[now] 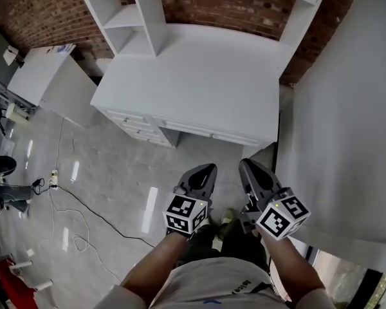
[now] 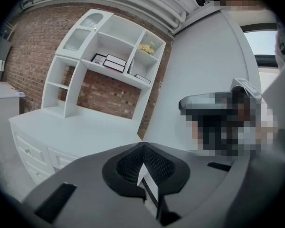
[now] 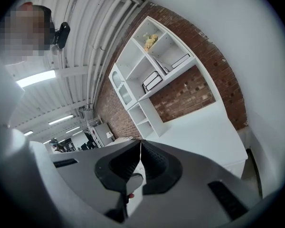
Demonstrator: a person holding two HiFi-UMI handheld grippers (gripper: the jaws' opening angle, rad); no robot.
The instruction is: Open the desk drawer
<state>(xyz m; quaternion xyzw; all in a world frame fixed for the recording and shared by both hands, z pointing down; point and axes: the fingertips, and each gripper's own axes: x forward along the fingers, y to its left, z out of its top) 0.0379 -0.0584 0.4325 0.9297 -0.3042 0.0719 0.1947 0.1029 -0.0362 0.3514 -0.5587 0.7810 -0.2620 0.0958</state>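
Observation:
A white desk (image 1: 199,76) with a shelf hutch stands against a brick wall. Its front shows a wide drawer (image 1: 206,132) and a stack of small drawers (image 1: 136,122), all closed. My left gripper (image 1: 210,168) and right gripper (image 1: 244,163) hover side by side over the floor, well short of the desk front, both pointing at it. Both are shut with nothing between the jaws. In the left gripper view the shut left gripper (image 2: 143,146) has the drawers (image 2: 33,152) to its lower left. The right gripper view shows the shut right gripper (image 3: 141,142) before the desk top (image 3: 204,132).
A low white cabinet (image 1: 48,76) stands left of the desk. Cables (image 1: 83,221) trail over the glossy grey floor, and a black stool (image 1: 0,166) is at the far left. A white wall (image 1: 347,140) closes the right side. Books (image 2: 109,61) sit on the hutch shelves.

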